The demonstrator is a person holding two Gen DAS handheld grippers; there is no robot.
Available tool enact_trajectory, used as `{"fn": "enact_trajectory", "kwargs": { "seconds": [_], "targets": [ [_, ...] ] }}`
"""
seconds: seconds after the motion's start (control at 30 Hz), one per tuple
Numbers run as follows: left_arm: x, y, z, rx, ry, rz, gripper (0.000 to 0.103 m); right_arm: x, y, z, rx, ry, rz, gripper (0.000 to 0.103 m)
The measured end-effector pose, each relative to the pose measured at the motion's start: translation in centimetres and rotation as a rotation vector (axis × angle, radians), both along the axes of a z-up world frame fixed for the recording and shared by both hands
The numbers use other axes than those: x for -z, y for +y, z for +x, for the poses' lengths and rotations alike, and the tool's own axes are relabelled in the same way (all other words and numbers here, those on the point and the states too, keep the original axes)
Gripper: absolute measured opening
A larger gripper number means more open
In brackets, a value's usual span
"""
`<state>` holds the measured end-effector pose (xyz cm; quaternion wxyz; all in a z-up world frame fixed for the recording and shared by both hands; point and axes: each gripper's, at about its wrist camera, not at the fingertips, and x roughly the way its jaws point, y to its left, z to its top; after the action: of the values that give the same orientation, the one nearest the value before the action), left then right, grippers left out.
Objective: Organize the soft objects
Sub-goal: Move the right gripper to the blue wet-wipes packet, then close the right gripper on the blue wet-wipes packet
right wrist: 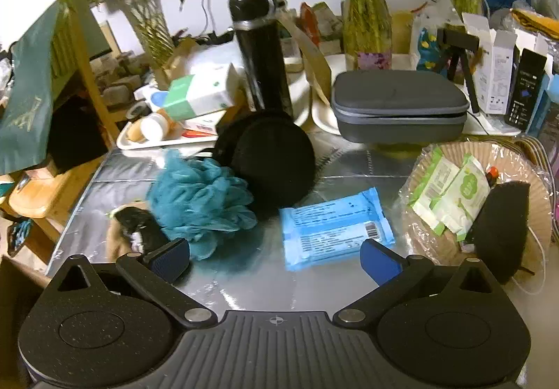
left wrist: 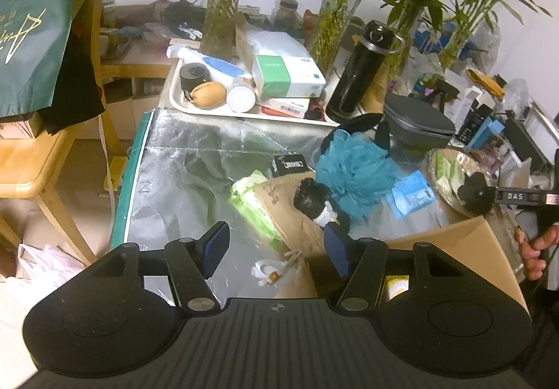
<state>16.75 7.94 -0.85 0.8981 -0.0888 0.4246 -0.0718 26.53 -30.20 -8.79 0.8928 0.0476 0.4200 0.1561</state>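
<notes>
In the right wrist view my right gripper [right wrist: 276, 259] stands open over the silver table cover. A blue wipes pack [right wrist: 335, 228] lies flat just ahead of its fingertips. A teal bath loofah [right wrist: 202, 200] sits to the left, against black earmuffs [right wrist: 272, 158]. A woven basket [right wrist: 538, 186] at the right holds green wipes packs [right wrist: 450, 193] and a black pad [right wrist: 499, 228]. My left gripper [left wrist: 276, 249] is open and empty, low over the cover. Ahead of it lie a green wipes pack [left wrist: 255, 207], a brown paper bag [left wrist: 293, 214], a small black-topped item [left wrist: 312, 198], the loofah [left wrist: 353, 172] and the blue pack [left wrist: 412, 193].
A white tray [left wrist: 174, 99] of bottles and boxes, a black flask [left wrist: 363, 74], a grey case [left wrist: 415, 123] and glass vases of bamboo crowd the back. A cardboard flap [left wrist: 464, 249] rises at front right. A wooden chair [left wrist: 31, 158] with a green bag stands left.
</notes>
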Motion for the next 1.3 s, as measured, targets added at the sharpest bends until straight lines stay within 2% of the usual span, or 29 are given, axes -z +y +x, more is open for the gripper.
{"fn": "enact_trajectory", "kwargs": {
  "seconds": [0.13,0.37,0.67,0.87,1.03,1.2,1.3],
  "targets": [
    [0.6,0.5,0.8,-0.018,0.002,0.0,0.059,1.5,-0.1,1.8,0.037,0.052,0.012,0.103],
    [1.9,1.6,1.5,-0.045,0.021,-0.009,0.059,5.1,-1.1,5.8,0.164,0.228,0.111,0.103],
    [2.6,2.2,1.5,-0.053,0.032,-0.014,0.059,10.1,-2.3,9.7,0.295,0.385,0.193,0.103],
    [2.8,2.3,1.7,-0.057,0.037,-0.014,0.059,11.6,-2.2,11.5,0.341,0.355,0.21,0.103],
    [3.0,2.8,1.8,-0.07,0.044,-0.019,0.059,11.6,-1.2,13.2,0.273,0.263,0.17,0.103],
    [3.2,3.0,1.8,-0.075,0.054,-0.011,0.059,11.8,0.7,14.2,0.218,0.213,0.042,0.102],
    [3.3,3.1,1.9,-0.081,0.055,-0.008,0.059,11.9,1.9,14.0,0.188,0.195,-0.063,0.097]
  ]
}}
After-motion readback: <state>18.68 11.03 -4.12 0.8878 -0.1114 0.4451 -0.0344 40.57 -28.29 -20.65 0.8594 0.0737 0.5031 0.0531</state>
